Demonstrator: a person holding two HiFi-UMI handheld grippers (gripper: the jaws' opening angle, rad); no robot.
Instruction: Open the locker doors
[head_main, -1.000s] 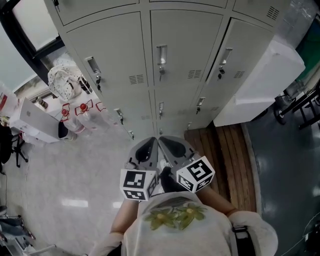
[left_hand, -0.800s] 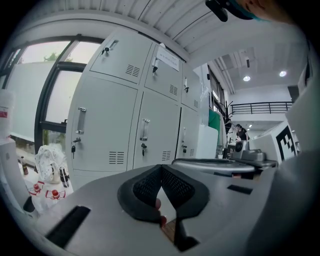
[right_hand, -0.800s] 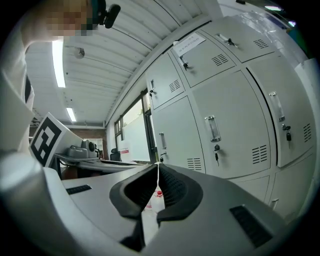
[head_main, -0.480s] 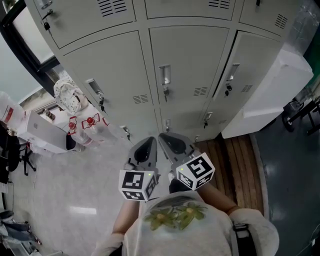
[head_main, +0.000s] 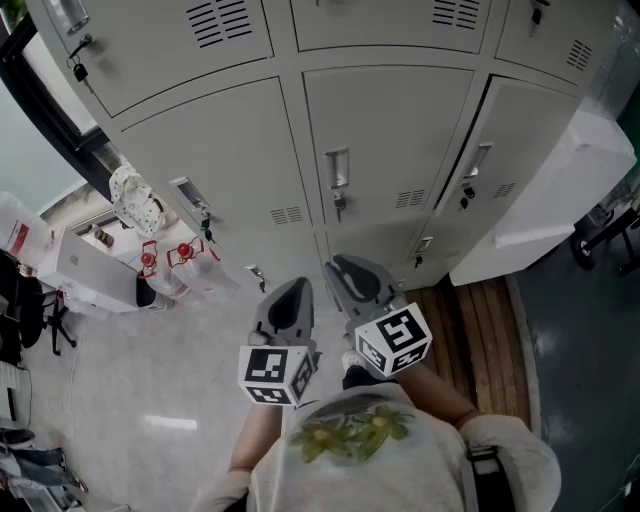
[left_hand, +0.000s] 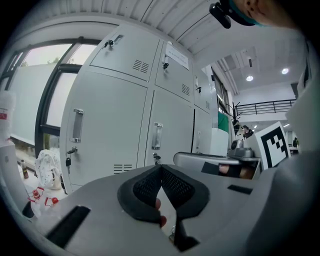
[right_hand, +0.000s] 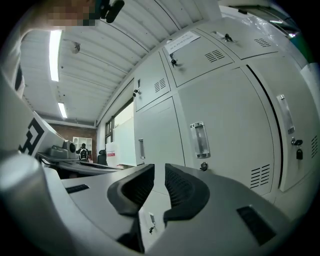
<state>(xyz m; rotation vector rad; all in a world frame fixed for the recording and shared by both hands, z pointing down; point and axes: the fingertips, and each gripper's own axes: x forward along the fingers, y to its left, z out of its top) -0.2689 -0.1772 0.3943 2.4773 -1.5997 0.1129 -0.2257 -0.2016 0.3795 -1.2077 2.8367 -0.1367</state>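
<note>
Lockers (head_main: 390, 130) closer and lower in the head view than a second ago
Left gripper (head_main: 298, 288) clenched, empty. Right gripper (head_main: 343, 268) jaws just opening to a slit with nothing between, shown only by its own view. Middle door handle (head_main: 337, 170) just ahead of it. Bare floor (head_main: 120, 380) left, white box (head_main: 560, 200) crowding right

No legible text or labels.
</note>
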